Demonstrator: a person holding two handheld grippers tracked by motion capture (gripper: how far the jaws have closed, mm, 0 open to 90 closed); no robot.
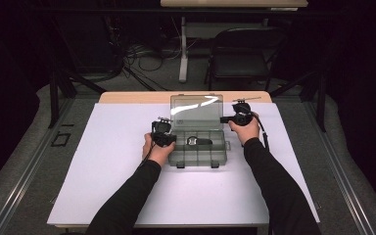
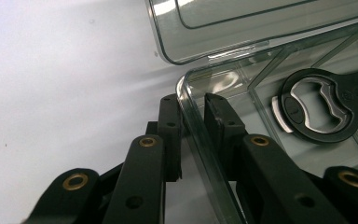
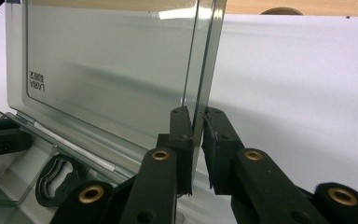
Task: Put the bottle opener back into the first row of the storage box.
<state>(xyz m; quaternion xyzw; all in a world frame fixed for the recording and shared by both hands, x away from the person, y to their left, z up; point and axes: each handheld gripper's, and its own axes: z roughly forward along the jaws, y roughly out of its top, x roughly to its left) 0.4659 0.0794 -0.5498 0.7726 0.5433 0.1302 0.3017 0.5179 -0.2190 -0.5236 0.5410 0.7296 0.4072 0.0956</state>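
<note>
A clear plastic compartment box (image 1: 198, 159) stands on the white table top (image 1: 127, 196) with its lid (image 1: 196, 112) raised upright at the back. A black bottle opener with a metal insert (image 1: 196, 141) lies in a middle compartment. My left gripper (image 1: 169, 134) is shut on the box's left wall (image 2: 200, 140), one pad outside and one inside; the bottle opener (image 2: 317, 109) lies to the right of it. My right gripper (image 1: 223, 119) pinches the right edge of the lid (image 3: 112, 70), its tips (image 3: 196, 112) on either side of the pane.
The white top ends in a wooden strip (image 1: 127, 97) behind the box. Beyond the table are a dark folding chair (image 1: 242, 56), a white table leg (image 1: 182, 49) and cables on the floor. Dark rails run along both sides.
</note>
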